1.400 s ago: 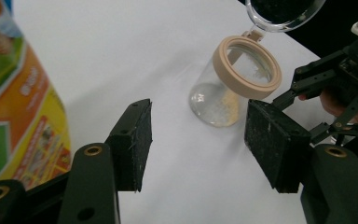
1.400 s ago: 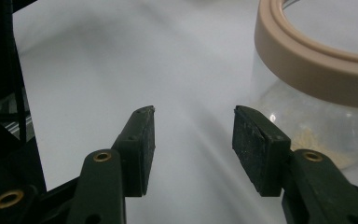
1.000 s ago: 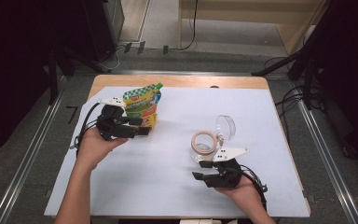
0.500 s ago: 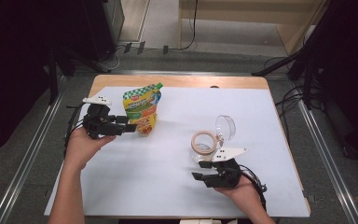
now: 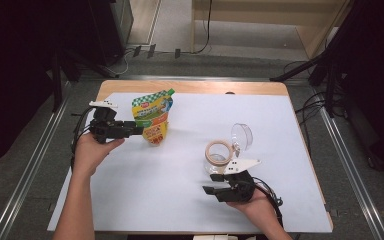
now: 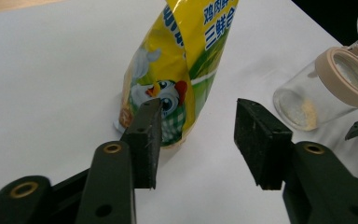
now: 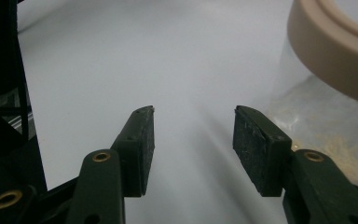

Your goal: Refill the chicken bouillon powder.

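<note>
High view: a yellow-and-green stand-up pouch [image 5: 153, 119] stands upright on the white worktop [image 5: 145, 200], toward its far left, and the left gripper [image 5: 132, 129] lies level beside it, its fingers pointing at the pouch's lower half from the person's left. The left gripper view settles the relation that matters here: the pouch [image 6: 179, 70] rises between and just beyond the 2 black fingers [image 6: 145, 140], with its long axis running up the picture and leaning a little to the right, so its base sits ahead of the left pad and nearer that pad than the other. The jaws have just been closing, yet the pads do not press on the foil; there is worktop between them and the pouch, so the left gripper is released, with nothing in its grasp. The next move, as I judge it, is a short push forward so the pads straddle the pouch's narrow lower body before they clench. The left hand is plainly the nearer one. The right gripper [image 5: 211, 186] rests well apart at the near right, its fingers parted and grasping nothing, just beside a clear jar [image 5: 220, 155] with a beige rim and its hinged lid swung open.
</note>
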